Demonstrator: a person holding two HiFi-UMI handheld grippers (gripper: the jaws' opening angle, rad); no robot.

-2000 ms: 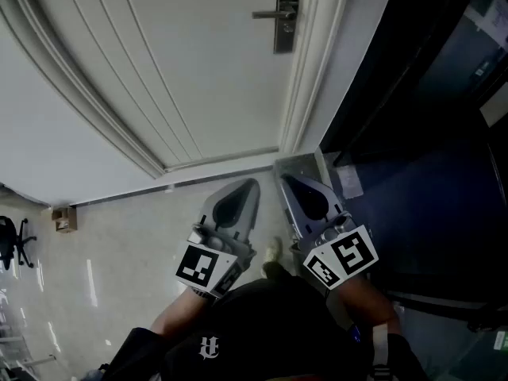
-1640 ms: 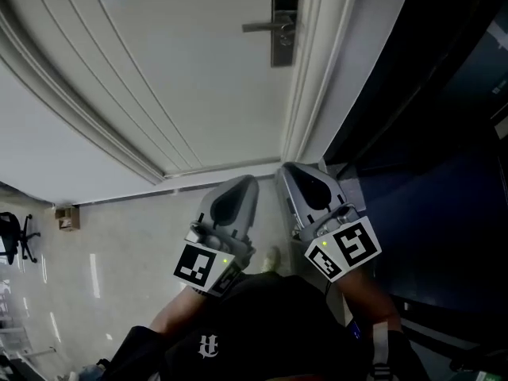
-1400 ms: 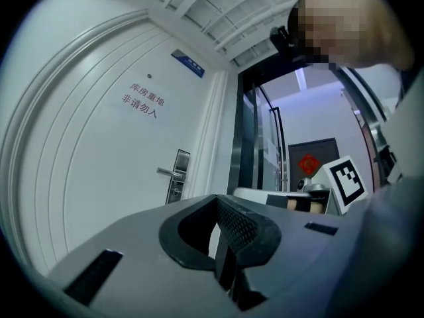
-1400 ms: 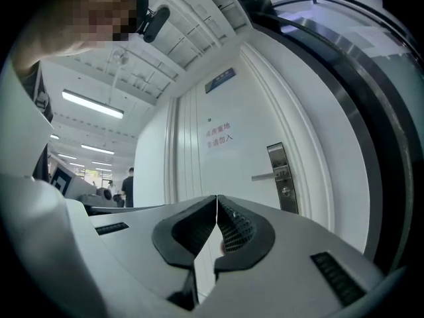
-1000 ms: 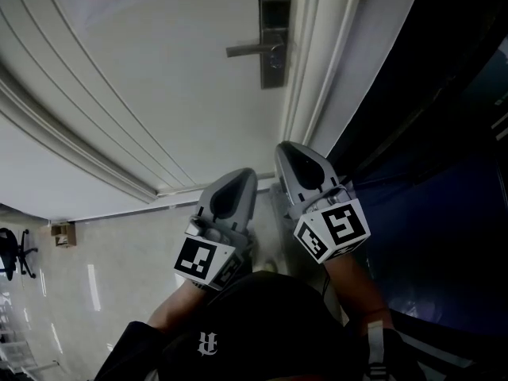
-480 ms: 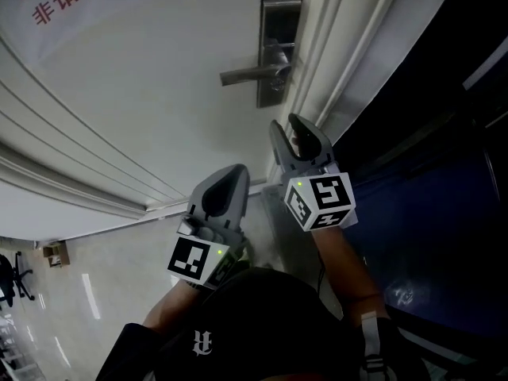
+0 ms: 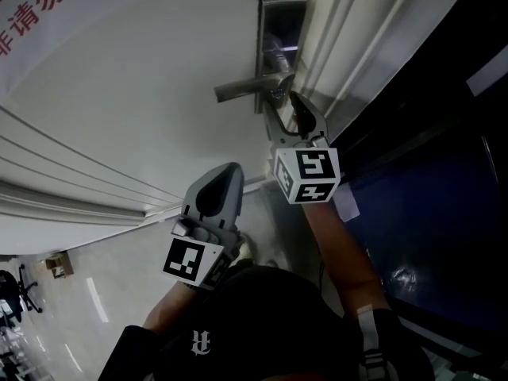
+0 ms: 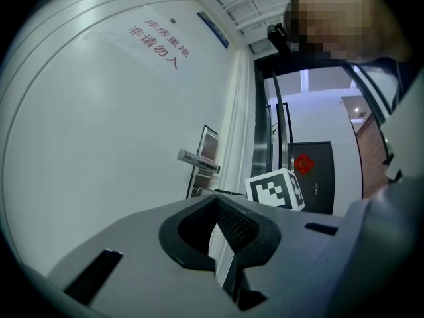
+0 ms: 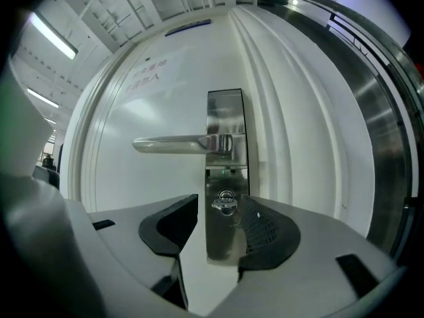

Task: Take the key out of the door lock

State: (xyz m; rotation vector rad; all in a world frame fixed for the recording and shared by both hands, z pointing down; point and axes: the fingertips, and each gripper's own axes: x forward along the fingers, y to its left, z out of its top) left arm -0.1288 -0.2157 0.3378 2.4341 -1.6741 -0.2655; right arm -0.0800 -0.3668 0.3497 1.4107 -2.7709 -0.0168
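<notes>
A small silver key [image 9: 225, 203] sticks out of the steel lock plate [image 9: 225, 131] on the white door, just below the lever handle [image 9: 175, 144]. My right gripper [image 9: 218, 200] is raised to the lock with its jaws opening; the key shows in the gap between the fingertips, and the pads do not touch it. In the head view the right gripper [image 7: 287, 105] reaches up under the handle [image 7: 242, 88] and hides the key. My left gripper [image 7: 225, 175] hangs lower, away from the lock, shut with nothing in it.
The white door frame [image 7: 341, 46] runs just right of the lock plate [image 7: 279, 30]. A dark glass wall [image 7: 429, 133] stands further right. Red lettering [image 8: 156, 42] is on the door. A small box [image 7: 57, 264] sits on the shiny floor at lower left.
My right gripper has risen from waist height up to the lock and its jaws have spread apart. The head view has moved closer to the door. The left gripper stayed low.
</notes>
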